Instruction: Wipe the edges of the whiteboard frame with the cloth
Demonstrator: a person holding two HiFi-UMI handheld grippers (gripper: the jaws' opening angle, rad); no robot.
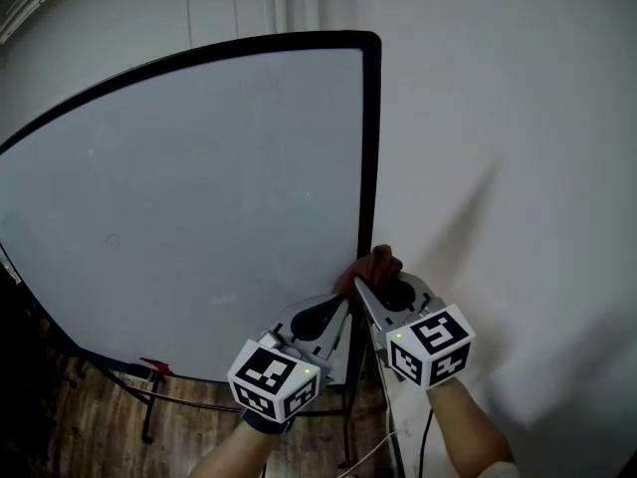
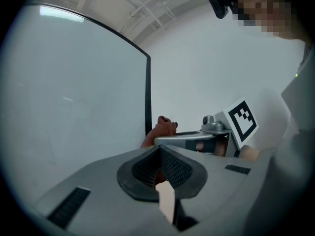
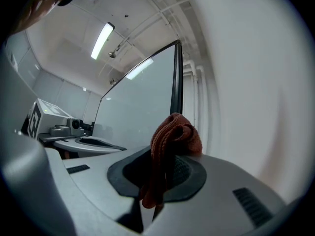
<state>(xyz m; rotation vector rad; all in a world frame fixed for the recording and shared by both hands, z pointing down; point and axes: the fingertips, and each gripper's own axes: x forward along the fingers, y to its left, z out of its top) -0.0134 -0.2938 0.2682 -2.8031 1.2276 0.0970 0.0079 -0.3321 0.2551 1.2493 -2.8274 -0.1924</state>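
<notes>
A whiteboard [image 1: 199, 197] with a black frame [image 1: 370, 147] stands against a white wall. My right gripper [image 1: 370, 285] is shut on a rust-brown cloth [image 1: 378, 264], which bunches above the jaws [image 3: 172, 136] and rests against the lower part of the frame's right edge [image 3: 176, 77]. My left gripper [image 1: 333, 312] sits just left of it, in front of the board's lower right corner, its jaws closed with nothing between them. In the left gripper view the cloth [image 2: 160, 129] shows beyond the jaws beside the frame [image 2: 147, 97].
The white wall [image 1: 498, 167] fills the right side. The board's black stand legs [image 1: 149, 416] rest on a dark wooden floor [image 1: 80, 426]. A white cable [image 1: 383, 444] hangs below my hands. A ceiling lamp [image 3: 102, 39] shows overhead.
</notes>
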